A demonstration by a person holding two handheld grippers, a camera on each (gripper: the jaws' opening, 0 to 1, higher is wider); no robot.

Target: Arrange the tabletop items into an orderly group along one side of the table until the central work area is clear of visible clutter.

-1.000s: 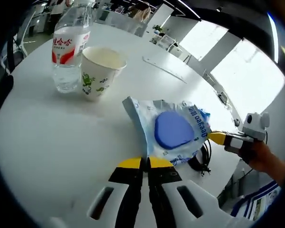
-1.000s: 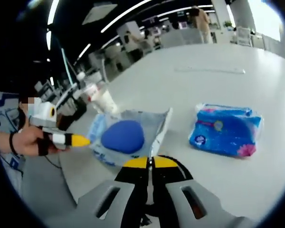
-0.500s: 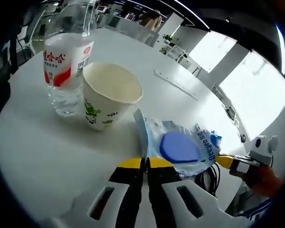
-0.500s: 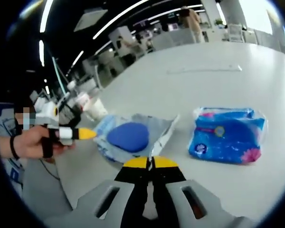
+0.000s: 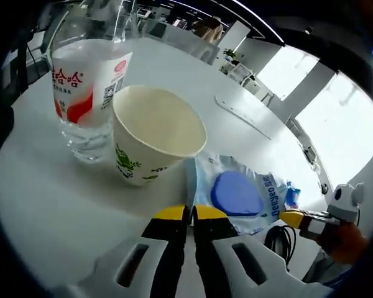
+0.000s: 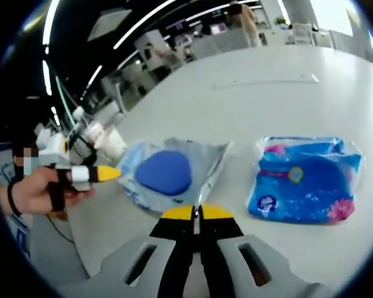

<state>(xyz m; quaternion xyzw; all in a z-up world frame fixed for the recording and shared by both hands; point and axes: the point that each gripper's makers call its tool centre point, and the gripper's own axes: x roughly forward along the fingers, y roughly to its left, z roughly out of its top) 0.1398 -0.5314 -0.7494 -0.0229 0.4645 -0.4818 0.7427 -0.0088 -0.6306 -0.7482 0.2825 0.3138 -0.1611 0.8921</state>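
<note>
Beside the paper cup [image 5: 155, 139] and water bottle [image 5: 87, 87] on the counter [image 5: 43, 198], the wipes packet [image 5: 236, 194] is pinched by both closed claws; a further push could topple the cup.

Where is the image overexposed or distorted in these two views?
Left gripper view: the windows are blown out white, and the water bottle and paper cup bulge from the fisheye. Right gripper view: ceiling light strips glare, and the background desks are soft; the blue tissue pack stays sharp.
</note>
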